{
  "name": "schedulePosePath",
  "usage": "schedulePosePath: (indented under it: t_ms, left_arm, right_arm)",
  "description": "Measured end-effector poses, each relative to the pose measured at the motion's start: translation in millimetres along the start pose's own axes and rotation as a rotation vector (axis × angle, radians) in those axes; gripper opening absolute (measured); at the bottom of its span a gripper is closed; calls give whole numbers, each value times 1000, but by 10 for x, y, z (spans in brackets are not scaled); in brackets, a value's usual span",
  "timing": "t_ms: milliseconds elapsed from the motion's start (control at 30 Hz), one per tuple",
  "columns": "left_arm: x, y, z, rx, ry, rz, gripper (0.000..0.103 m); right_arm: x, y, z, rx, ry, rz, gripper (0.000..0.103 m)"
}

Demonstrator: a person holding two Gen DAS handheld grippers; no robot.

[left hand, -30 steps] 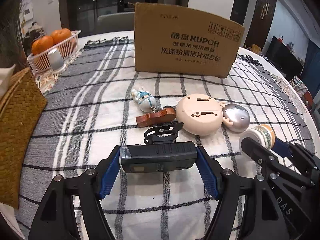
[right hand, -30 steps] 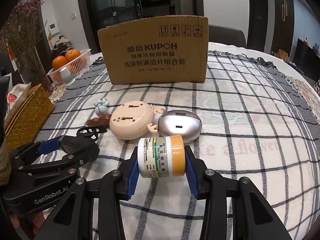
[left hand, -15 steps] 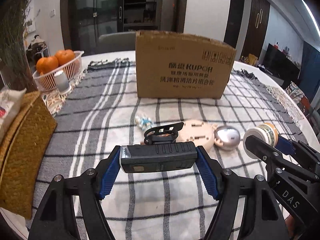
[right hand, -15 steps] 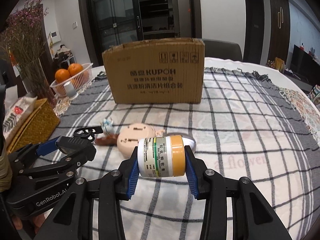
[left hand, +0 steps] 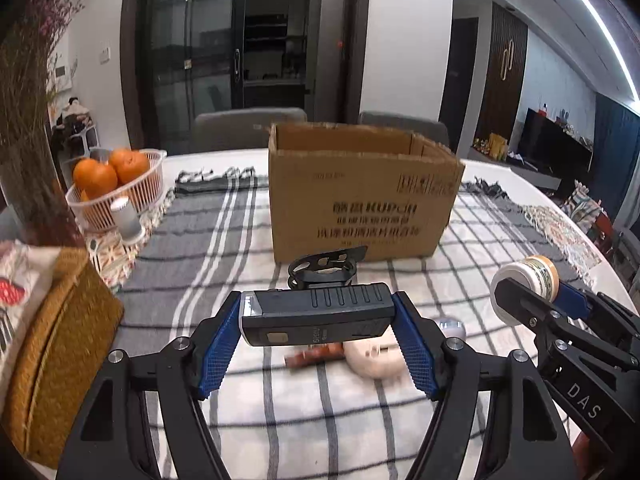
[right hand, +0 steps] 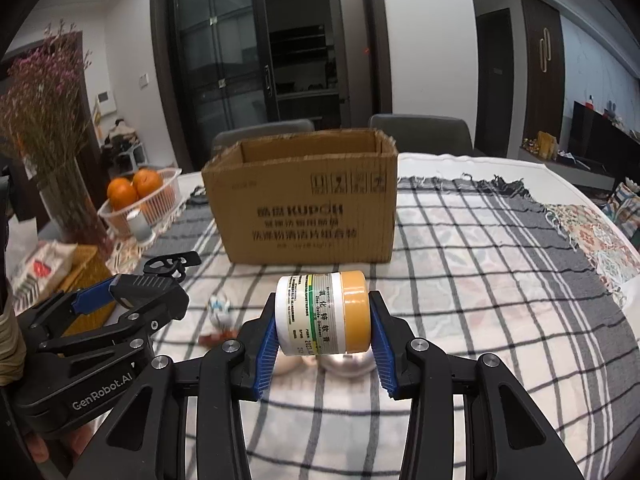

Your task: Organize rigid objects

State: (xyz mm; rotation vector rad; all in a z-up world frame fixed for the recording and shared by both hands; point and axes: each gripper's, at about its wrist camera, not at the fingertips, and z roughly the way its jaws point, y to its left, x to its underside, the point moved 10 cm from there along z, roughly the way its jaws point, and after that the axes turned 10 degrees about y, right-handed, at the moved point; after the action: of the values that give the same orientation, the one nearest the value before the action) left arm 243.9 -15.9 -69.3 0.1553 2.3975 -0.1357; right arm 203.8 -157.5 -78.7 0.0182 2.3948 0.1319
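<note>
My left gripper (left hand: pixel 318 320) is shut on a black bike light (left hand: pixel 316 314) with a strap mount on top, held crosswise above the table. My right gripper (right hand: pixel 322 320) is shut on a white ointment jar (right hand: pixel 322 314) with an orange lid, lying sideways between the blue pads. Each gripper shows in the other's view: the right one (left hand: pixel 532 292) with the jar at right, the left one (right hand: pixel 132 292) at left. An open cardboard box (left hand: pixel 360 196) stands ahead of both. On the cloth below lie a beige round toy (left hand: pixel 372 358), a silver mouse (left hand: pixel 452 326), a brown piece (left hand: pixel 314 358) and a small figurine (right hand: pixel 220 308).
A white basket of oranges (left hand: pixel 116 184) and a small white cup (left hand: pixel 126 216) sit at the back left. A woven box (left hand: pixel 60 344) lies at the left edge by a vase of dried flowers (right hand: pixel 52 152). Chairs (right hand: pixel 416 136) stand behind the table.
Both grippers have risen with their objects still held. The view has tipped upward, so the box's open top now shows and the toys on the cloth sit lower, partly hidden behind the held objects.
</note>
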Motion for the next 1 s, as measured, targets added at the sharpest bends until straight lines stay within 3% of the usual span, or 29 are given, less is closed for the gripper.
schedulePosePath:
  t_ms: [300,1000]
  left_arm:
    - [-405,-27,-150,9,-82,18,73]
    - [-1047,3,-306,-17,-186,30,73]
  right_arm:
    - [-321,-50,-125,7,-73,44,42]
    - [-1016,-77,-303,51,-209,34,42]
